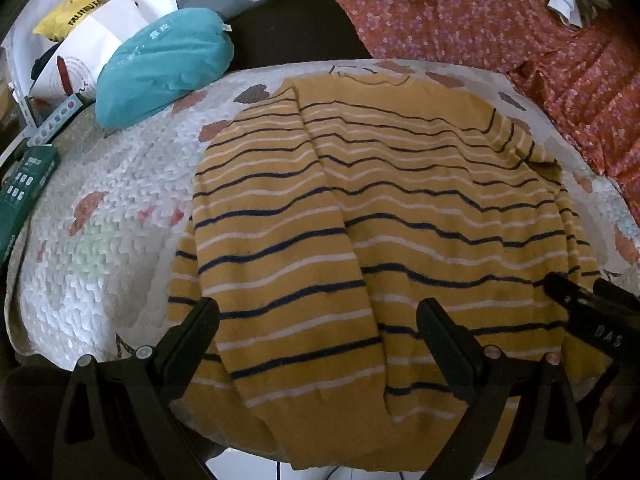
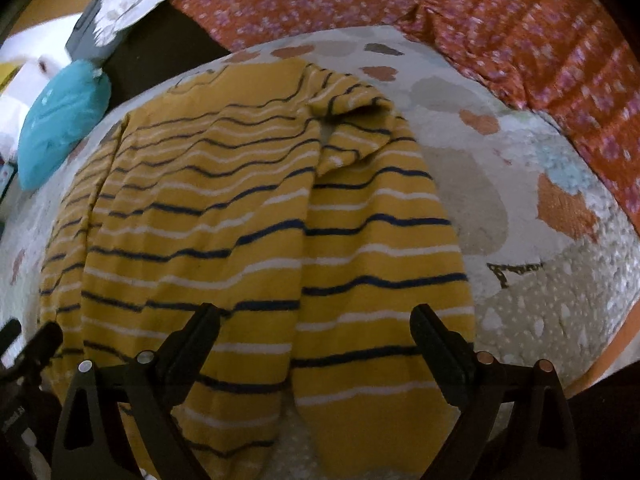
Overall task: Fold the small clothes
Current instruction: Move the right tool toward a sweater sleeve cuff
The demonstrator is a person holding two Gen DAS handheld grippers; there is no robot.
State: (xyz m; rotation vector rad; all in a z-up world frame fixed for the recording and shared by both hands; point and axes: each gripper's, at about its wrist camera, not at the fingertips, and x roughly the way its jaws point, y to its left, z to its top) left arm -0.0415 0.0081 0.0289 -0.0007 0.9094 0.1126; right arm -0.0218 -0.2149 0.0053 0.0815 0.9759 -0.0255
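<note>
Quilted pad (image 1: 120,184) carries yellow striped sweater (image 1: 360,208), flat, both sleeves already folded in over body. My left claw (image 1: 318,312) spread wide, empty, above hem. My right claw (image 2: 316,320) likewise spread, nothing pinched. Left to do: bottom-to-collar fold, probably; right view blurred.

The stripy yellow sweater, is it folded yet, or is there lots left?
About halfway, it seems. Done: both sides of the sweater are folded in over the middle, lying flat on the quilt. In hand: nothing; the left claw and right claw hover open above its near end. Left: probably folding it across into a small bundle.
</note>
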